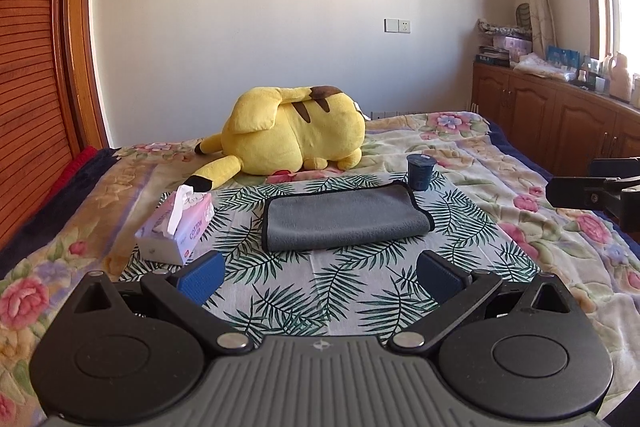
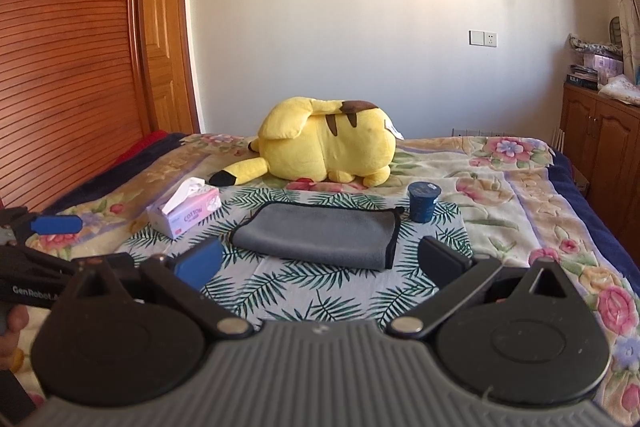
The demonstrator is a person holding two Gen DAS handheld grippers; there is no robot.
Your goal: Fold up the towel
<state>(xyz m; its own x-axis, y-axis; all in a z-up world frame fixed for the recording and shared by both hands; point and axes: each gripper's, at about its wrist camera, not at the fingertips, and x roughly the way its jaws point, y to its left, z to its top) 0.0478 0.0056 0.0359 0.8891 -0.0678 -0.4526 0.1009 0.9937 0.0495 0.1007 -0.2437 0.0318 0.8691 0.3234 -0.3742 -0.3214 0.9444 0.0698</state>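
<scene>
the grey towel (image 1: 346, 217) is lying folded over on the leaf-print cloth (image 1: 320, 287) in the middle of the bed, its black-trimmed edges showing along the far and left sides in the left wrist view. the same towel (image 2: 320, 237) is sitting straight ahead at 12 o'clock in the right wrist view, with the trimmed edge running down its right side.

the left gripper (image 1: 320, 277) is hovering short of the towel's near edge with its blue-padded fingers spread wide, nothing between them, not touching the fabric. the right gripper (image 2: 320, 261) is also standing wide apart and empty, its fingertips sitting just short of the towel's near edge.

a pink tissue box (image 1: 176, 229) is resting at 10 o'clock from the towel, partly on the leaf-print cloth. a dark blue cup (image 1: 420, 171) is standing upright at 2 o'clock, just beyond the towel's far right corner. a yellow plush toy (image 1: 292, 135) is lying on its side at 12 o'clock behind the towel, on the floral blanket (image 1: 520, 187), well apart from the towel.
</scene>
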